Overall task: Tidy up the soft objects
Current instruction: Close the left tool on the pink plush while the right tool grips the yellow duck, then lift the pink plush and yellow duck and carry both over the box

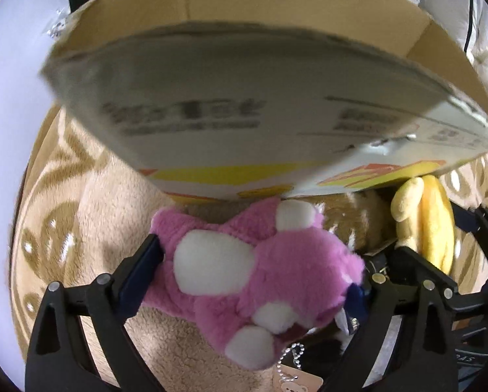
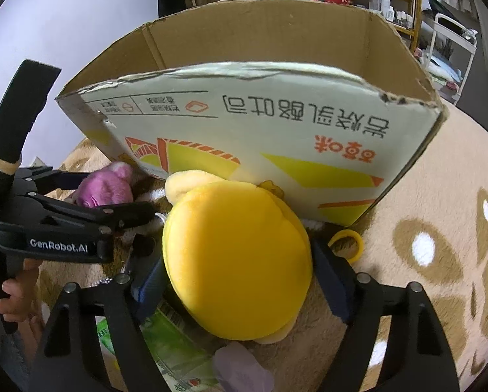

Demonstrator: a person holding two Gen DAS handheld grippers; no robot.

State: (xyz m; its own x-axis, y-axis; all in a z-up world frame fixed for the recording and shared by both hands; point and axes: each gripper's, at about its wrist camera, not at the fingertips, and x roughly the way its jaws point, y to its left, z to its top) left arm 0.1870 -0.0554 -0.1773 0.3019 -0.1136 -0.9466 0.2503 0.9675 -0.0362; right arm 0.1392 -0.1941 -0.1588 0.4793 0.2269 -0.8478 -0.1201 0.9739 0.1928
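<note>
Your left gripper [image 1: 257, 281] points steeply down over the pink plush toy [image 1: 244, 274], its jaws spread wide on either side of the toy; the left pad touches the pink fur, but on the right side you cannot tell whether the pad presses on it. Your right gripper [image 2: 240, 274] brackets the yellow plush toy [image 2: 237, 261] in the same way, both blue pads sitting right at the toy's flanks, though a firm clamp cannot be confirmed. Both toys lie on the beige patterned blanket [image 2: 440, 228], just in front of the open cardboard box [image 2: 260, 124], the yellow one touching its printed front wall. From your right wrist view, your left gripper shows at the left edge with the pink toy between its fingers, and your hand [image 2: 15, 290] is wrapped on its handle. A green packet [image 2: 165, 343] lies beneath the right gripper.
</note>
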